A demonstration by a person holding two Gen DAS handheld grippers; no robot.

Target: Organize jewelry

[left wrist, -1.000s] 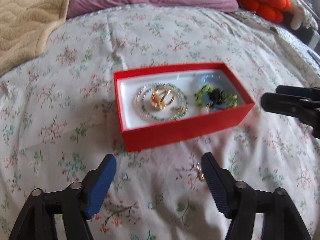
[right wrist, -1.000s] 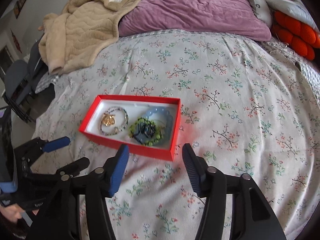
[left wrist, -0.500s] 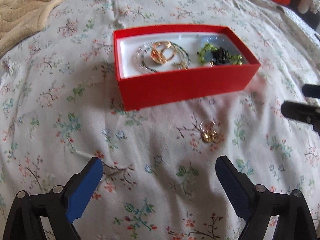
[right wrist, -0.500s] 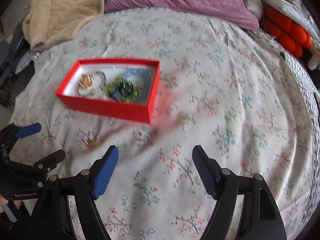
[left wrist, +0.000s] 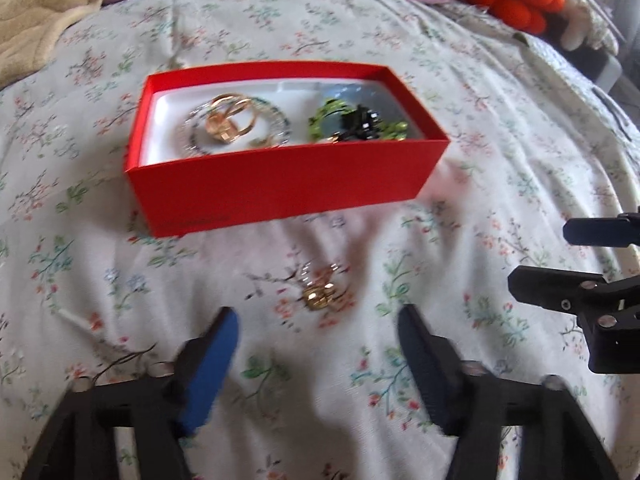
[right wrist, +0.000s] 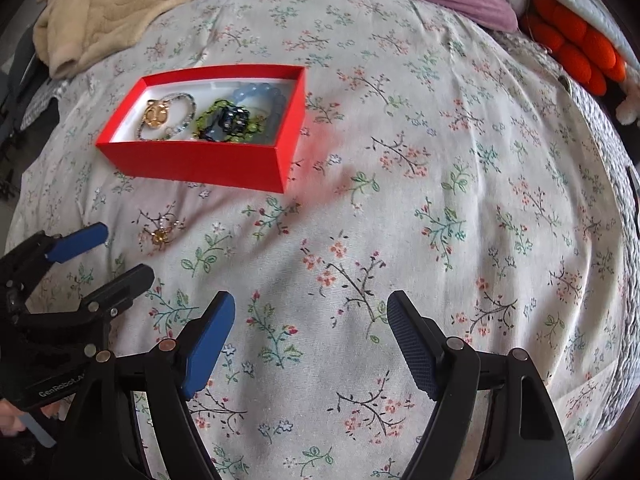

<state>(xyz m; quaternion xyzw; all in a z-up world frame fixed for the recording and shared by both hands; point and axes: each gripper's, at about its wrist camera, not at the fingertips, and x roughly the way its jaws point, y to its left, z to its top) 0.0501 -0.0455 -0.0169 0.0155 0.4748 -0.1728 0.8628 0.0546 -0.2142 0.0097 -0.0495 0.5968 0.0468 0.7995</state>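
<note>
Both grippers had sunk nearer the floral bedspread (right wrist: 400,200); left gripper (left wrist: 318,344), empty, was closing toward the small gold earring (left wrist: 322,294) near the red cardboard box (left wrist: 280,184); right gripper (right wrist: 310,332) waited open, empty.

My left gripper (left wrist: 318,322) has dropped toward the floral bedspread (left wrist: 500,152), and its jaws, flung wide a moment ago, are closing with nothing yet between them. The gold earring (left wrist: 322,294) (formerly tucked beside one pad) now lies just ahead. My right gripper (right wrist: 310,314) opened wider and tipped downward.
</note>
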